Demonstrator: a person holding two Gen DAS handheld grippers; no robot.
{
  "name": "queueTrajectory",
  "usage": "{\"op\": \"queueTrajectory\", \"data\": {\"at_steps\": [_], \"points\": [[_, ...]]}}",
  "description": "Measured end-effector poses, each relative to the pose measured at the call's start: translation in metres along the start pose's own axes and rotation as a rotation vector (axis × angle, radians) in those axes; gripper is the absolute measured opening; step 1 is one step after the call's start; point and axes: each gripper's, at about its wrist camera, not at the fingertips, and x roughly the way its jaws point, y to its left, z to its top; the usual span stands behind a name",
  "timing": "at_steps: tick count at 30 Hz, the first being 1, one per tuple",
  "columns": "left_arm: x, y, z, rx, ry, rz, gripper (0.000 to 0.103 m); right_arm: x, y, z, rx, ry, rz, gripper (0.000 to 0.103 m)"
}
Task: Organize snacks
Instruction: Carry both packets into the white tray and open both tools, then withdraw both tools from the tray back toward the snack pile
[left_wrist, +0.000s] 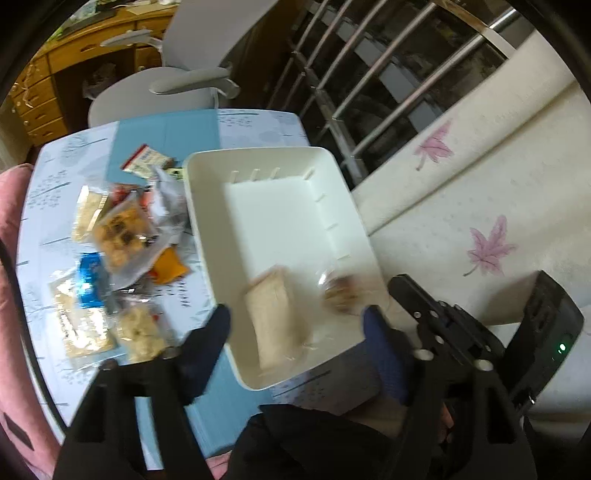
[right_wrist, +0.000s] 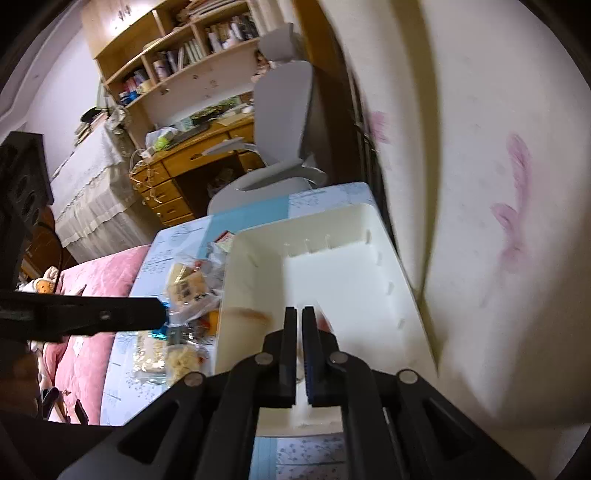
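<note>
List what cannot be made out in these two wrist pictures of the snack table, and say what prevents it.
- Left wrist view: the two packets in the white bin, a pale one and a clear one, are motion-blurred; contents unreadable.
- Right wrist view: the shut right gripper covers most of those packets.
- Both views: labels in the snack pile are too small and overlapping.

A bin (left_wrist: 273, 162) sits on the table (left_wrist: 55, 162), hard against the curtain (left_wrist: 480, 155) on its right. Two packets lie inside at its near end, a wrapped bar (left_wrist: 275, 317) left of a smaller packet (left_wrist: 341, 293). A heap of snack packets (left_wrist: 122, 236) lies left of the bin. A chair (left_wrist: 207, 44) stands behind the table.
</note>
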Motion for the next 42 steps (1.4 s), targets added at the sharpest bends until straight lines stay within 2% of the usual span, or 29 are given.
{"op": "queueTrajectory", "data": {"at_steps": [5, 12, 22, 27, 34, 42], "points": [[0.007, -0.002, -0.001, -0.020, 0.019, 0.017, 0.074, 0.005, -0.011, -0.003, 0.014, 0.027, 0.004, 0.005], [0.006, 0.019, -0.006, -0.061, 0.020, 0.069, 0.074, 0.015, -0.005, -0.008, 0.010, 0.071, 0.036, 0.006], [0.000, 0.075, -0.045, -0.124, 0.021, 0.144, 0.074, 0.027, 0.014, -0.016, 0.044, 0.132, 0.051, 0.007], [-0.015, 0.118, -0.065, -0.182, 0.041, 0.168, 0.074, 0.036, 0.038, -0.023, 0.078, 0.162, 0.066, 0.007], [-0.043, 0.171, -0.090, -0.202, 0.070, 0.200, 0.075, 0.048, 0.090, -0.043, 0.127, 0.209, 0.088, 0.007], [-0.071, 0.220, -0.110, -0.165, 0.102, 0.227, 0.079, 0.055, 0.143, -0.070, 0.187, 0.224, 0.089, 0.007]]}}
